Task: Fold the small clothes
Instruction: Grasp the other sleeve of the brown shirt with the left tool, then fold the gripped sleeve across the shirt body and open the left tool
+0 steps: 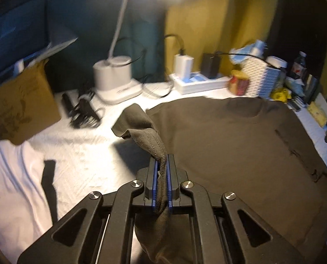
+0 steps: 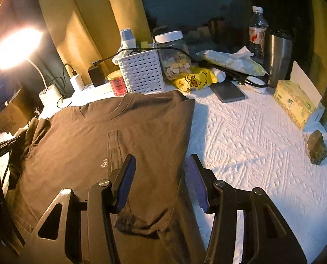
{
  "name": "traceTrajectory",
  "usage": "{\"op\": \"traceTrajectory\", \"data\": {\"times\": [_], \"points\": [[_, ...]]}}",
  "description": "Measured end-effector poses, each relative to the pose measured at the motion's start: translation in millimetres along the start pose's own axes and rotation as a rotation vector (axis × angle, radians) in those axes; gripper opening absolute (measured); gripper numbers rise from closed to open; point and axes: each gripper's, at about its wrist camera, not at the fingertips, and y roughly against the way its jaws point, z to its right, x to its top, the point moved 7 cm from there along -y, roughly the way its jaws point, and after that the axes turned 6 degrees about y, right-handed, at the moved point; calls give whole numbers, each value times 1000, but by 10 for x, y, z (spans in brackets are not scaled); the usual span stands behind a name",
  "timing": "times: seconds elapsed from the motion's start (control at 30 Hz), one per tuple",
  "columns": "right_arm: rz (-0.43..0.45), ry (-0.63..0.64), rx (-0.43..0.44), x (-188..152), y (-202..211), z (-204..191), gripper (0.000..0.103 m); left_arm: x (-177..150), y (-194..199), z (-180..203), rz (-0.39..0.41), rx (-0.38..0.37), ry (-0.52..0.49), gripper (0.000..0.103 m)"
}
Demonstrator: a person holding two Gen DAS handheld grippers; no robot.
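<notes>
A dark brown T-shirt [image 1: 229, 143] lies flat, collar away from me, on a white textured cover [image 2: 251, 136]. In the left wrist view my left gripper [image 1: 162, 162] is shut on the hem of the shirt's left sleeve [image 1: 141, 129], and that sleeve is lifted off the cover, with cloth bunched between the blue pads. In the right wrist view the T-shirt [image 2: 130, 127] has its right side folded in to a straight edge. My right gripper [image 2: 162, 173] hovers open over that edge, one finger above the cloth, the other above the cover, with nothing pinched.
At the back stand a lamp base [image 1: 115, 79], a power strip with chargers [image 1: 198, 81], a white basket [image 2: 141, 72], a jar [image 2: 174, 55], a bottle [image 2: 258, 28] and a steel tumbler [image 2: 277, 59]. A cardboard box [image 1: 20, 103] stands left and a tissue box [image 2: 295, 103] right.
</notes>
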Motion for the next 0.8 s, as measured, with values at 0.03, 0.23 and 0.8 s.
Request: {"op": "traceTrajectory", "data": {"times": [0.03,0.23,0.8], "points": [[3,-4,4,-7,12,21,53,7,4,102,0,-12,-19,5],[-1,-23,30,-136,47,121,53,-62,-70,579,-42,-127,-64,5],[-12,-72,65,-389,34,326,53,-206,-351,1008,-212,-177,3,74]]}}
